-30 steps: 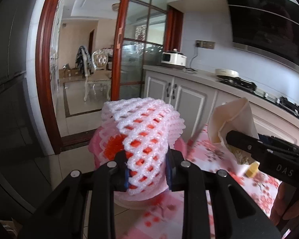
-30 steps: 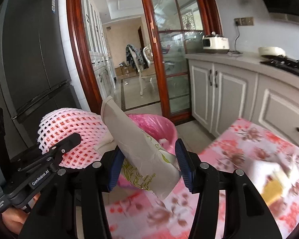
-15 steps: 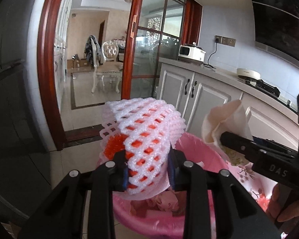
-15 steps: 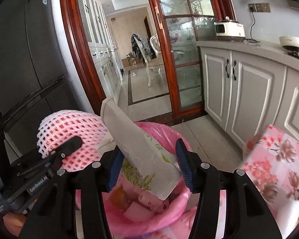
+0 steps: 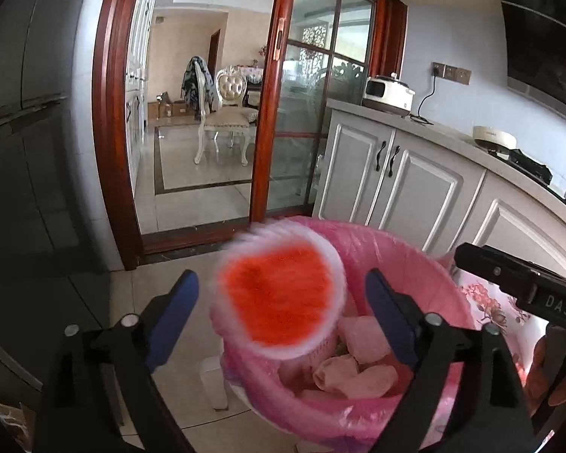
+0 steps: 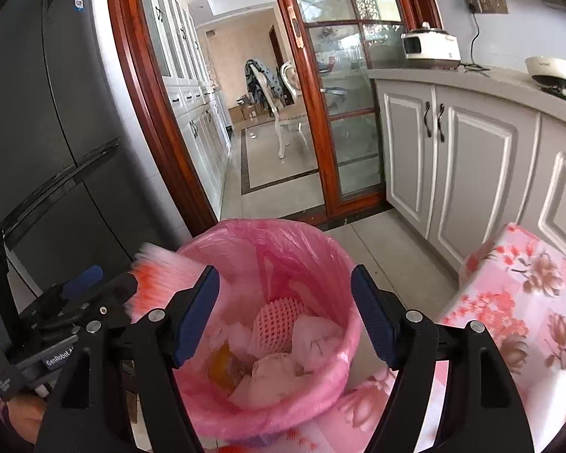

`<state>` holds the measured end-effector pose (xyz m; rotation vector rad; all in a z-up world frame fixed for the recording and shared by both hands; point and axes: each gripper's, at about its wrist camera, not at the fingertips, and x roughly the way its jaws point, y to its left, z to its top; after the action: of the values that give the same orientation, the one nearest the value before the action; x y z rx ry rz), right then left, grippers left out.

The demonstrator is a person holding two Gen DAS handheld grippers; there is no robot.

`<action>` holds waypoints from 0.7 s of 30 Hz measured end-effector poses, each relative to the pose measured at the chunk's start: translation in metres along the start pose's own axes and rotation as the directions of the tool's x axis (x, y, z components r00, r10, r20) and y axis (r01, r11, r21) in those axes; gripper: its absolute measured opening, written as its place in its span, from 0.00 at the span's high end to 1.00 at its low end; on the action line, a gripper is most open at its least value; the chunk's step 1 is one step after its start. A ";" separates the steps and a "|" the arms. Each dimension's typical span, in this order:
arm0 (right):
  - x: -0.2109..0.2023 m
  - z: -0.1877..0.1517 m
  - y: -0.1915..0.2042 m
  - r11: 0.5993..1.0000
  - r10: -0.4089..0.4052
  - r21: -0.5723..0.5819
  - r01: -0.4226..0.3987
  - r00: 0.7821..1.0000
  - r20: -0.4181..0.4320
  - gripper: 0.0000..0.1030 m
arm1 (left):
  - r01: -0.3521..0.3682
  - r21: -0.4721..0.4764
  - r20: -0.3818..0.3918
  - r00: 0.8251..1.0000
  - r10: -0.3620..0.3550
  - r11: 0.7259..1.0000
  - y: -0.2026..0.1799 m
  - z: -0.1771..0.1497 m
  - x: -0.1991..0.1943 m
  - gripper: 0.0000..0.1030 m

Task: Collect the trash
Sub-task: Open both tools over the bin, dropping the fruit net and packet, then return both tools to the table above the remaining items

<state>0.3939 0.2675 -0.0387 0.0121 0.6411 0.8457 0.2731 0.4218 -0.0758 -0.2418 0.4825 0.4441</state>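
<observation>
Item 1: my left tongs, fingers spread wide, gripping nothing. Between them, touching neither finger, a white foam net with an orange centre (motion-blurred), in mid-air above the near rim of the bin.

Item 2: my right tongs, likewise spread apart and empty, held over the bin's mouth.

Item 3: pink-lined trash bin on the tiled floor, beside the floral tablecloth. Contents: another foam net, crumpled pale wrappers, an orange scrap.

Item 4: grey cabinets and a dark fridge flank the doorway.
</observation>
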 end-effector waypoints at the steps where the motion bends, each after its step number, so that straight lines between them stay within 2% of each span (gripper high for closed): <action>1: -0.010 -0.001 0.001 1.000 -0.008 0.003 0.008 1.000 0.011 0.33 | 0.022 0.009 0.009 1.000 -0.022 1.000 -0.001 0.000 -0.006 0.14; 4: -0.037 -0.003 0.000 1.000 -0.019 0.018 0.019 0.999 0.037 0.33 | 0.011 0.058 0.038 0.999 -0.014 0.998 -0.012 0.002 -0.023 0.13; 9: -0.097 -0.015 -0.001 0.998 -0.061 0.020 0.060 0.995 0.073 0.33 | 0.031 0.033 0.073 0.997 -0.034 0.999 -0.023 0.003 -0.060 0.10; 16: -0.182 -0.047 -0.007 0.993 -0.115 0.022 0.113 0.985 0.129 0.30 | 0.055 0.078 0.107 0.992 -0.063 0.995 -0.053 -0.016 -0.117 0.05; 21: -0.237 -0.083 -0.019 0.984 -0.179 0.025 0.177 0.972 0.152 0.26 | 0.146 0.098 0.082 0.985 -0.154 0.984 -0.091 -0.049 -0.153 0.05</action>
<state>0.2473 0.0698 0.0130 0.0296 0.4943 0.6603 0.1751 0.2726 -0.0312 -0.1682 0.3927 0.2831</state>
